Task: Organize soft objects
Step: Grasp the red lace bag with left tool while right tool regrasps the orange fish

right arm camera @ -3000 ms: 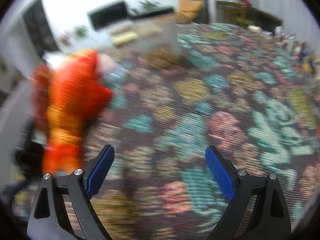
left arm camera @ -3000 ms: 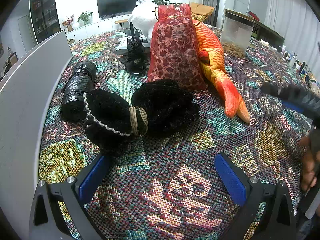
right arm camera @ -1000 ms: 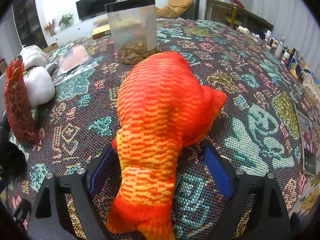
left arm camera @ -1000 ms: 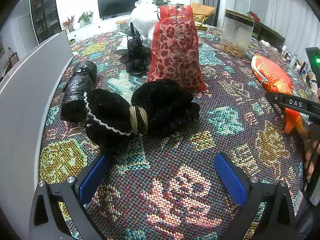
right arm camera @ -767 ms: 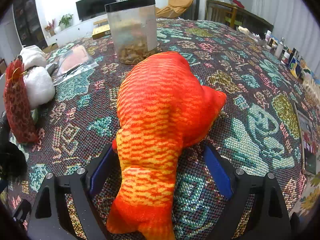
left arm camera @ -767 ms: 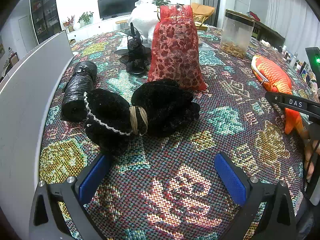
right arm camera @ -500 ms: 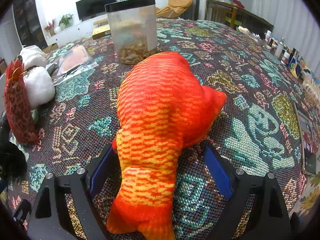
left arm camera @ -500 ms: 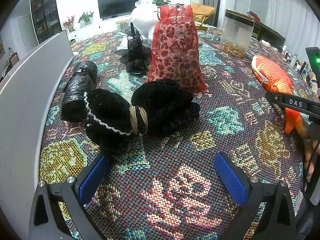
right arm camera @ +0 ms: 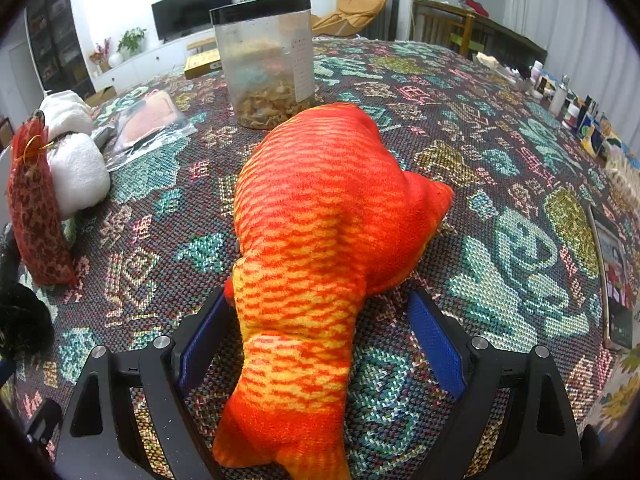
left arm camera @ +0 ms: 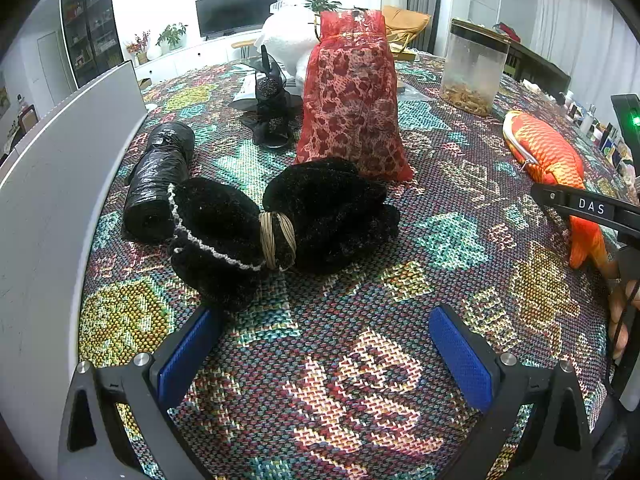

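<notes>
The right gripper (right arm camera: 316, 332) stands wide, its blue pads straddling the orange plush fish (right arm camera: 320, 248) on the patterned tablecloth (right arm camera: 500, 200), the right pad clear of it. Beyond the fish stands a clear jar (right arm camera: 266, 60). The left gripper (left arm camera: 320, 352) hangs wide and empty, just short of the black fuzzy bundle (left arm camera: 280, 224).

Right hand-held gripper (right arm camera: 318, 336) open astride plush fish (right arm camera: 320, 240), possibly touching it.
</notes>
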### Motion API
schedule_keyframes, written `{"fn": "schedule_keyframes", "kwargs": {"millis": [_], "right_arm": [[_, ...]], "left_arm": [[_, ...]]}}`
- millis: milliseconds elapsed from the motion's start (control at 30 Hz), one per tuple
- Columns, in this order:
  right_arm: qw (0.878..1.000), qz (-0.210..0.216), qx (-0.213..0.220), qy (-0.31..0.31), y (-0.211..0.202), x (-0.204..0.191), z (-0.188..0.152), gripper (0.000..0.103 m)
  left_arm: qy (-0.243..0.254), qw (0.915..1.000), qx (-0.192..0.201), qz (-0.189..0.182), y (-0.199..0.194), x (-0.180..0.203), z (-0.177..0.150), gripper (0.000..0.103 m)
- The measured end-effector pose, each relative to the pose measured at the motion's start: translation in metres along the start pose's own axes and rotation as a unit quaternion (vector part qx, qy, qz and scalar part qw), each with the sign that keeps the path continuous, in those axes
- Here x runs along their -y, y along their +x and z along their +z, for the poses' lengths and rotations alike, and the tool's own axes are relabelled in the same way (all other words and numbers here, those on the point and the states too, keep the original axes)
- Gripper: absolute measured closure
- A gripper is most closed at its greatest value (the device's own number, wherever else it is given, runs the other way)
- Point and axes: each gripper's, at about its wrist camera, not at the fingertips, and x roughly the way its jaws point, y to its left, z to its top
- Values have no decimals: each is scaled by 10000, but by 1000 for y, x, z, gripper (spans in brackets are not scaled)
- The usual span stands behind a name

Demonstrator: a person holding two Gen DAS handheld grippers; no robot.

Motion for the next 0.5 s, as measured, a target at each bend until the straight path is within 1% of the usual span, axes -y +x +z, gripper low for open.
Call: {"fn": "schedule_keyframes", "kwargs": {"millis": [133, 200, 233, 300, 367, 400, 433, 500], "right_arm": [[10000, 2, 0, 2, 0, 0, 0, 12], [10000, 6, 1, 6, 0, 0, 0, 12], [10000, 8, 1, 8, 0, 0, 0, 12], [10000, 8, 2, 13, 0, -1, 0, 12], [10000, 4, 2, 7, 0, 0, 0, 12], [10000, 7, 2, 11, 0, 0, 0, 12], [10000, 22, 5, 24, 0, 0, 0, 12], [9999, 78, 31, 99, -2, 3, 1, 14]], "left_arm": [[18, 10000, -31, -17, 0, 0, 0, 0], [-63, 9998, -181, -39, -5, -1, 1, 1], [-146, 9997, -161, -92, -9, -3, 2, 1], [-407, 9984, 172, -357, -30, -5, 7, 1], [-485, 9962, 502, -528, -47, -3, 23, 1], [-454, 9958, 567, -551, -49, 0, 31, 1], [-384, 9960, 603, -532, -49, 4, 44, 1], [-262, 9976, 531, -361, -37, 11, 70, 1]]}}
